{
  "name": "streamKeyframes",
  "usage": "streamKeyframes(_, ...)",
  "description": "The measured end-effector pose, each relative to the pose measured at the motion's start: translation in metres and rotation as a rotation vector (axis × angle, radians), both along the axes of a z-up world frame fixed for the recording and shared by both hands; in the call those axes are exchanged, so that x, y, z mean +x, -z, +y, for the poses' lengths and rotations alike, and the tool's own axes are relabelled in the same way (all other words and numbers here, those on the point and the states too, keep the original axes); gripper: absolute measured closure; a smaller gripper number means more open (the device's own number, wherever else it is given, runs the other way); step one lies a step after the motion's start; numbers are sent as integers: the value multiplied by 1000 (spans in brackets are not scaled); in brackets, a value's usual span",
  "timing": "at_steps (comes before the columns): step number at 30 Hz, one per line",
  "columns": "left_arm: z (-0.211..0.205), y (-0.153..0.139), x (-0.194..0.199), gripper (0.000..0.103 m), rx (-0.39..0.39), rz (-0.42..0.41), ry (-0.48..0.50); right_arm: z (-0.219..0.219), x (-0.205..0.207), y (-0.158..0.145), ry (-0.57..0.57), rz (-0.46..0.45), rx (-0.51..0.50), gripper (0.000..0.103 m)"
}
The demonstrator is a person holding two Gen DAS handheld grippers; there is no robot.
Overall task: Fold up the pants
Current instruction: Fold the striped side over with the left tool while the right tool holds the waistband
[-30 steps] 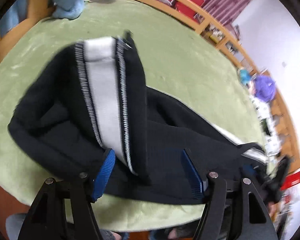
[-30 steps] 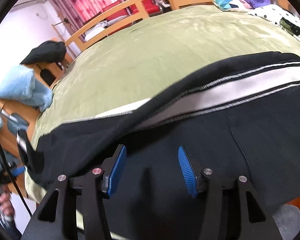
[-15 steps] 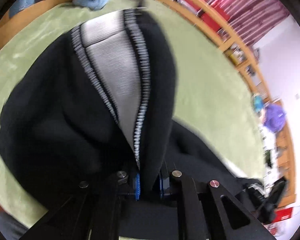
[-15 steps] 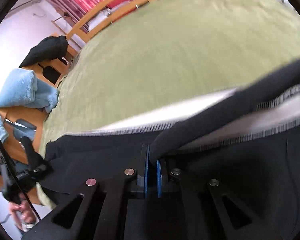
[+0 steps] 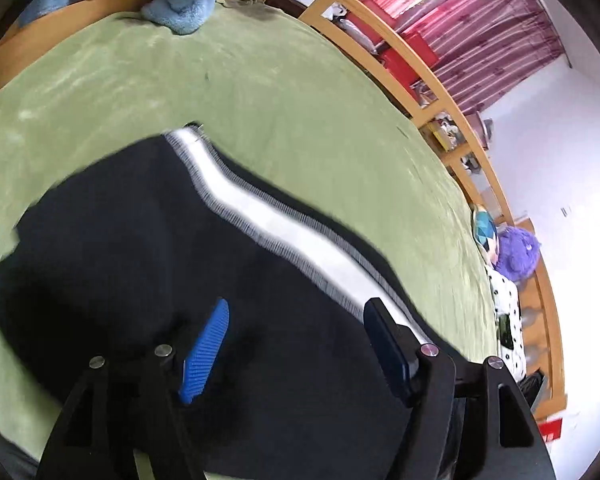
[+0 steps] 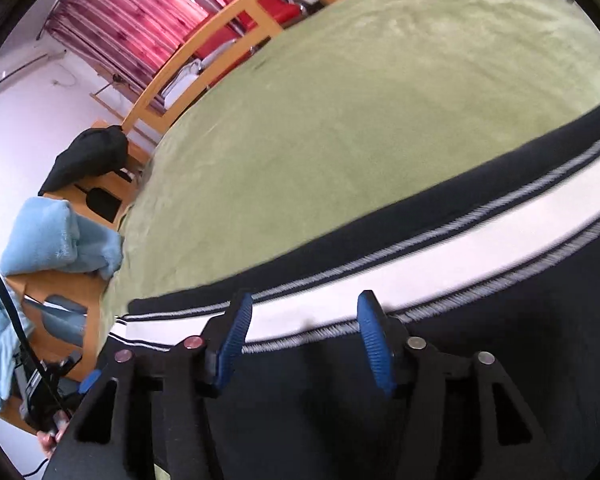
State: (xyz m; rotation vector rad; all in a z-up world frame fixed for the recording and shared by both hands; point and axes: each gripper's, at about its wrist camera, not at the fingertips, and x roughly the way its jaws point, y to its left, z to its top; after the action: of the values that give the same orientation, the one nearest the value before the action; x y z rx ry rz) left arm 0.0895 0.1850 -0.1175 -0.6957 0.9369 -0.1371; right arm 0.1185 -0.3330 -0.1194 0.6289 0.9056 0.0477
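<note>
So the black pants [image 5: 140, 264] with the white side stripe [image 5: 284, 236] are lying spread on the green bed [image 5: 260, 92], doubled over lengthwise by the look of it, with the stripe running along the far edge. Going left to right: the left tool [image 5: 296, 344] hangs over the dark fabric with its jaws spreading apart, nothing pinched between the blue pads. The right tool [image 6: 304, 332] sits right over the stripe [image 6: 440, 256] and its jaws are opening too, cloth under them but not gripped. Fabric looks like a soft knit, light and floppy, so I'd guess it'll sag and bunch wherever it isn't supported, and it'll probably cling a bit to that fuzzy bed cover. Best bet for a hold is the hem or waistband end, both layers pinched together near the striped edge, one tool per corner.
</note>
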Motion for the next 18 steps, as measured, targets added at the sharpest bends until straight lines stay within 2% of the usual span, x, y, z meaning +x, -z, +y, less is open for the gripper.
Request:
streamKeyframes(6, 37, 10, -44, 36, 70, -52, -91, 0, -55, -17, -1, -14, -127, 49)
streamKeyframes(9, 49, 14, -36, 36, 100, -47, -150, -6, -78, -13, 22, 19, -147, 49)
streamKeyframes(12, 64, 28, -24, 36, 123, -13, -236, -15, -96, -5, 49, 52, -116, 49)
streamKeyframes(15, 78, 46, -8, 39, 100, 36, -297, -18, -110, -3, 92, 74, -111, 49)
streamKeyframes(16, 80, 51, -3, 50, 72, 43, -301, -19, -115, -2, 104, 76, -107, 49)
streamKeyframes(17, 83, 54, -3, 68, 61, 47, -303, -20, -119, -2, 112, 79, -103, 49)
streamKeyframes(18, 83, 54, 0, 78, 57, 51, -298, -20, -121, -1, 116, 81, -102, 49)
